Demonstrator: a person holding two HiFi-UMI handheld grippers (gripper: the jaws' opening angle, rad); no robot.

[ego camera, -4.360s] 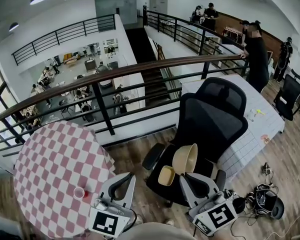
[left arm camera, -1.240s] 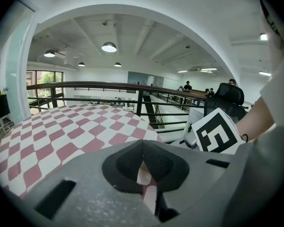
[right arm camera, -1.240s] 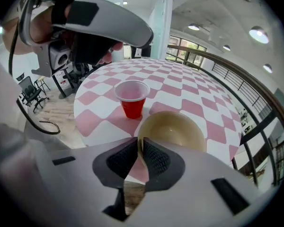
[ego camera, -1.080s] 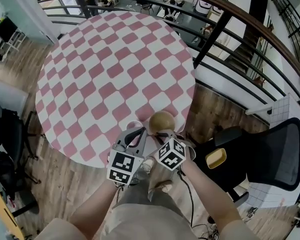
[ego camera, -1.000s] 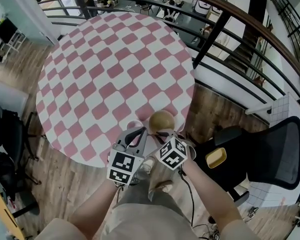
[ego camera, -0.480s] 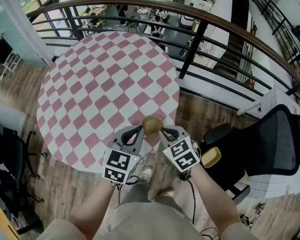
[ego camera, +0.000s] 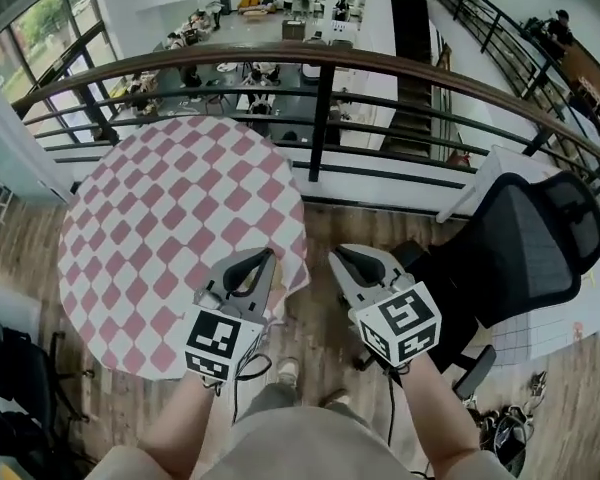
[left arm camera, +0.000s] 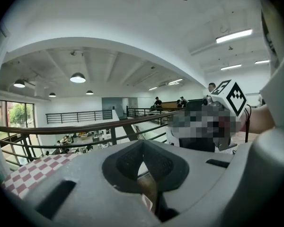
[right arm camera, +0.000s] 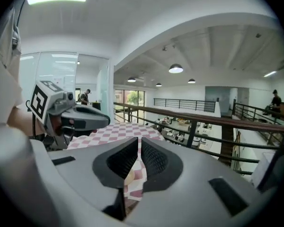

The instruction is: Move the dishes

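Head view: the left hand-held gripper [ego camera: 263, 260] and the right hand-held gripper [ego camera: 342, 258] hang side by side, just off the near right edge of the round checked worktop [ego camera: 130, 218]. No dish shows here, so I think they are between 2 trips.

Left gripper view: its jaws are clenched on nothing.

Right gripper view: its jaws are pressed together and empty. A small tan patch [right arm camera: 128, 176] on the cloth past them may be a bowl.

This is an open-plan office mezzanine, where a railing [ego camera: 320, 58] overlooks lower-floor workstations [ego camera: 270, 13], beside a staircase [ego camera: 415, 118] and a mesh office chair [ego camera: 525, 248].
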